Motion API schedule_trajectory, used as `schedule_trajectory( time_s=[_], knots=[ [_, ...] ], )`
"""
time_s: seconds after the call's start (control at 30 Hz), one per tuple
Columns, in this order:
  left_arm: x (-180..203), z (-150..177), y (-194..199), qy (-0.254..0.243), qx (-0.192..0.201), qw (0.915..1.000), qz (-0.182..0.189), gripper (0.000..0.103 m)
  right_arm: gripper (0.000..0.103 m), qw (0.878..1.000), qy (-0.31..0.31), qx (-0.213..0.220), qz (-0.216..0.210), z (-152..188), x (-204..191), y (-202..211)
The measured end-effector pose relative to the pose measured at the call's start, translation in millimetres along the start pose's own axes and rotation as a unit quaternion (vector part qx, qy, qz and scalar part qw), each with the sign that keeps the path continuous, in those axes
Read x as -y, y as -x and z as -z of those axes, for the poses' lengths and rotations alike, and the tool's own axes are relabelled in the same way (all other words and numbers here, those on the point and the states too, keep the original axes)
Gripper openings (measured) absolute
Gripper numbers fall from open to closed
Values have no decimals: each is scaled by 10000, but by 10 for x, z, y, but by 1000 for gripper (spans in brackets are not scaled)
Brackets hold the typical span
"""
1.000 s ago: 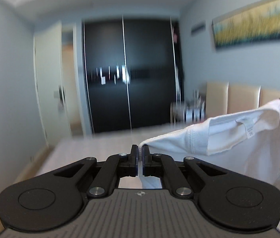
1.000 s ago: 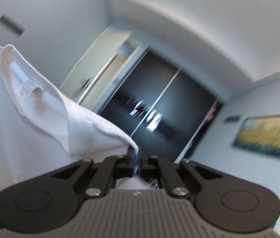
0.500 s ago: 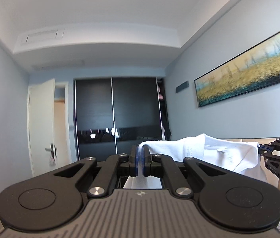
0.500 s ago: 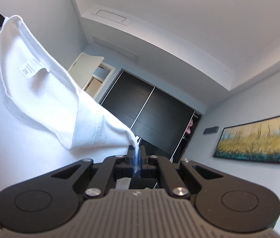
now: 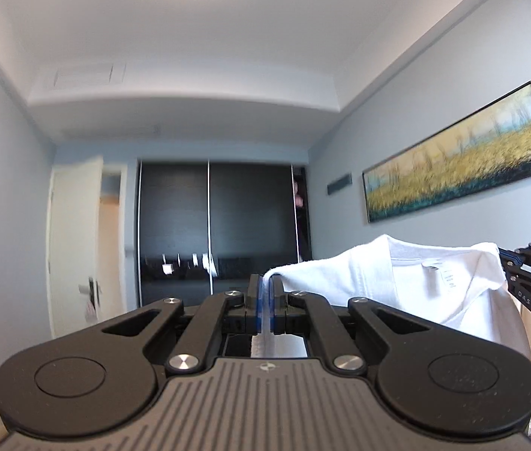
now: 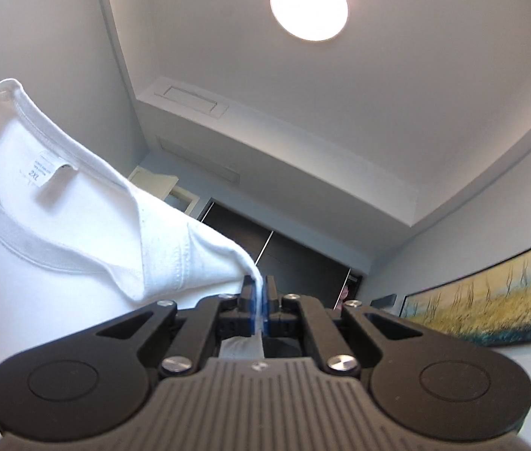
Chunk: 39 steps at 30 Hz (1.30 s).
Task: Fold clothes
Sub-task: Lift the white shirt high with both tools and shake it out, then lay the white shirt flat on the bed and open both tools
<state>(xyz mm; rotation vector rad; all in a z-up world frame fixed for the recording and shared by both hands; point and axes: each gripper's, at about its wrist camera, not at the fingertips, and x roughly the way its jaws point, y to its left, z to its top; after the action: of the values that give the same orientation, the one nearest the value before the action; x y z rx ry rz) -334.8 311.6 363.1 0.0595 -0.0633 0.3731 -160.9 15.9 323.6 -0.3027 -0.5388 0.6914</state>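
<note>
A white T-shirt (image 5: pixel 408 282) hangs stretched in the air between my two grippers, its collar and size tag facing the cameras. My left gripper (image 5: pixel 265 293) is shut on one shoulder corner of the cloth. In the left wrist view the right gripper (image 5: pixel 504 259) shows at the far right edge, clamped on the other shoulder. The right wrist view shows the right gripper (image 6: pixel 260 297) shut on a thin fold of the T-shirt (image 6: pixel 58 233), which spreads away to the left. Only a dark sliver of the left gripper shows at that view's left edge.
Both cameras look out high across a bedroom. A dark sliding wardrobe (image 5: pixel 220 225) stands at the far wall beside an open white door (image 5: pixel 77 240). A long landscape painting (image 5: pixel 460 158) hangs on the right wall. A round ceiling lamp (image 6: pixel 308 5) glows overhead.
Both grippers have risen and tilted upward with the shirt held between them; the bed has dropped out of view and the ceiling now fills the upper part of each picture.
</note>
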Motion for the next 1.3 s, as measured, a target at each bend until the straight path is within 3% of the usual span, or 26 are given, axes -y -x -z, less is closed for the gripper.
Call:
schedule_trajectory(
  time_s=[0.1,0.23,0.43,0.57,0.77,0.9,1.03,1.1,1.17,1.3],
  knots=[
    [-84,399,-654,-8,-716,9974,-88,2,4,9984,16,-535,-202,401,-156,-296],
    [-133,1161,-1524,12,-1715,9851,-120,2,4,9877,96,-1466,-531,1188,-483,-699],
    [-171,2369,-2542,-131,-2980,9543,-194,2,4,9544,32,-2781,-1085,2533,-951,-1231],
    [-278,3063,-3083,-83,-3542,9348,-227,2,4,9263,13,-3474,-1457,3358,-1219,-1571],
    [-436,3859,-3615,-37,-3956,9180,-282,2,4,8973,-195,-4083,-1663,4388,-1539,-2003],
    [-481,4230,-3832,-72,-4221,9060,-312,2,5,8794,-391,-4414,-1739,4811,-1986,-2417],
    [-552,4497,-3997,56,-4441,8952,-359,3,8,8673,-388,-4627,-1793,5279,-2126,-2872],
    [-592,4596,-4033,129,-4531,8906,-376,8,17,8620,-416,-4733,-1766,5351,-2155,-2920],
    [-612,4655,-4020,109,-4576,8883,-385,16,34,8571,-529,-4818,-1745,5369,-2152,-2942],
    [-626,4656,-3849,-48,-4604,8869,-367,28,39,8493,-615,-4903,-1860,5306,-2064,-2845]
  ],
)
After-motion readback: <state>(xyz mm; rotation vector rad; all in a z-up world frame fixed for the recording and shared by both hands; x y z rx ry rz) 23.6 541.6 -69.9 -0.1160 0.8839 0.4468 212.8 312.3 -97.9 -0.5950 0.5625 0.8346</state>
